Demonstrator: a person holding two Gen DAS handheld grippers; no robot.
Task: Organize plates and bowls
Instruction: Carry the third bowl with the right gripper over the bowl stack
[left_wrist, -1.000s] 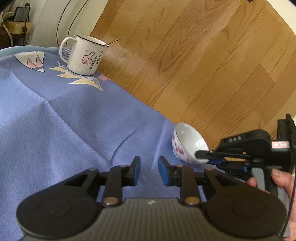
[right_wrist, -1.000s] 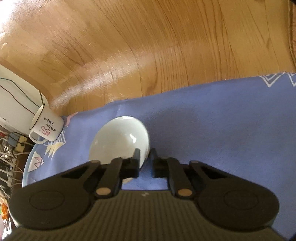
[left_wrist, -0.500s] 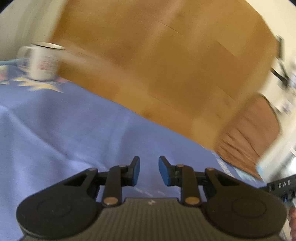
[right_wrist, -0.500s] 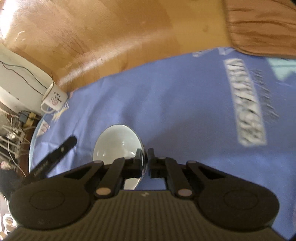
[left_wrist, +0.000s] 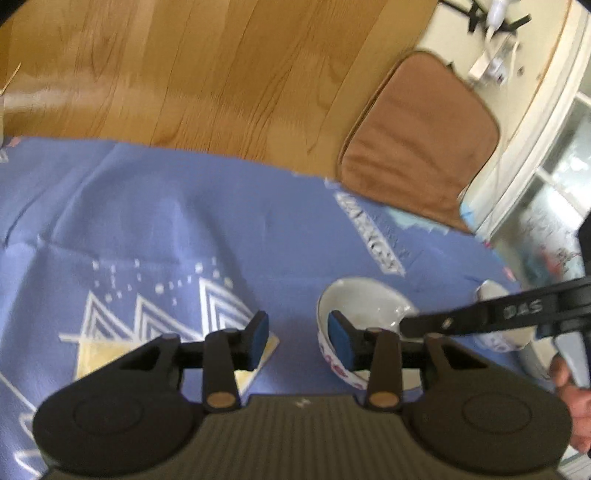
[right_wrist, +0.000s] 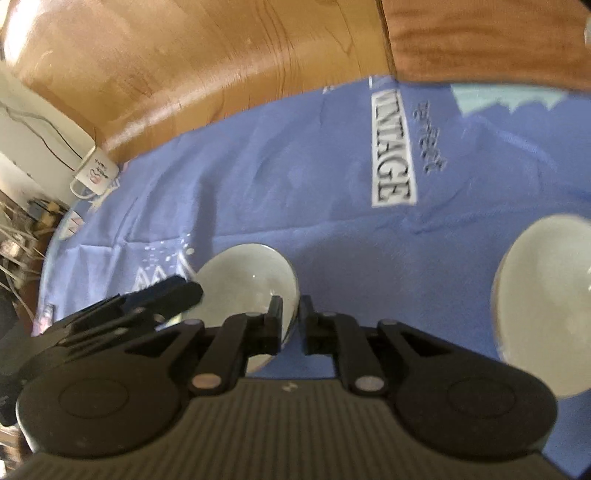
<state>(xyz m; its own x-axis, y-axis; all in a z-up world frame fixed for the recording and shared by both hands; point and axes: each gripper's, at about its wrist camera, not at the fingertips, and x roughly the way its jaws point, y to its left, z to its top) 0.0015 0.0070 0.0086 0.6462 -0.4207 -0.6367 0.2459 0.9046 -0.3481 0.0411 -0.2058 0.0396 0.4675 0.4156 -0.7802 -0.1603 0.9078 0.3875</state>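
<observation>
A small white bowl with pink flowers hangs tilted just above the blue tablecloth. My right gripper is shut on the rim of this bowl; it also shows in the left wrist view, reaching in from the right. My left gripper is open and empty, its right finger just in front of the bowl. A second white bowl sits on the cloth to the right; in the left wrist view it is partly hidden behind the right gripper.
A white mug stands at the far left edge of the table. A brown cushion lies on the wooden floor beyond the table's far edge. A white wall and window are at the right.
My right gripper has carried the bowl from the table's edge to the right, toward the second bowl. My left gripper has swung right and opened wider; the mug has left its view.
</observation>
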